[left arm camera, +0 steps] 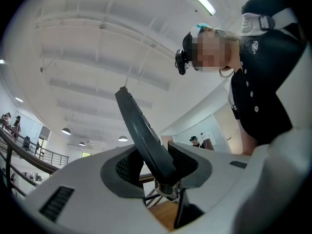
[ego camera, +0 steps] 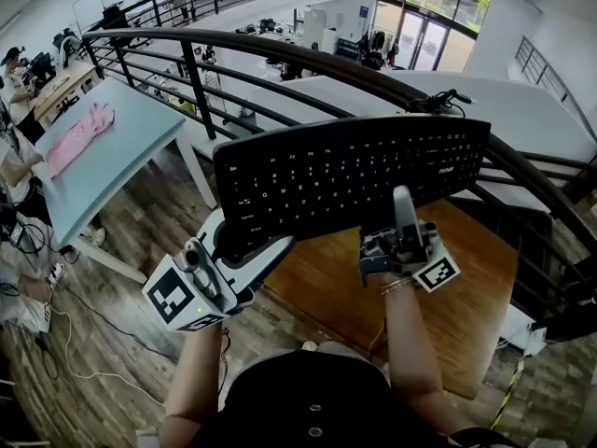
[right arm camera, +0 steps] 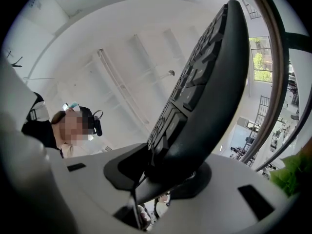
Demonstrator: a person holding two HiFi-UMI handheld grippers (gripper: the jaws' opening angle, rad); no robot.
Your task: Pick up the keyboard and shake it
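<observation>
Keyboard [ego camera: 354, 177], one, lifted, clamped by left gripper [ego camera: 244, 250], right gripper [ego camera: 403, 220]

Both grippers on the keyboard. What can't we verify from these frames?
- Head view: keyboard back face is turned away; key legends too small to read.
- Head view: right gripper, rear jaw hidden behind the keyboard.
- Left gripper view: keyboard seen edge-on, keys unseen.
- Head view: wooden table, far part covered by the keyboard.

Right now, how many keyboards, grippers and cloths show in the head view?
Keyboards: 1, the black full-size keyboard
Grippers: 2, the white left gripper and right gripper, both clamped on it
Cloths: 1, the pink cloth on the pale blue table
Total: 4
</observation>
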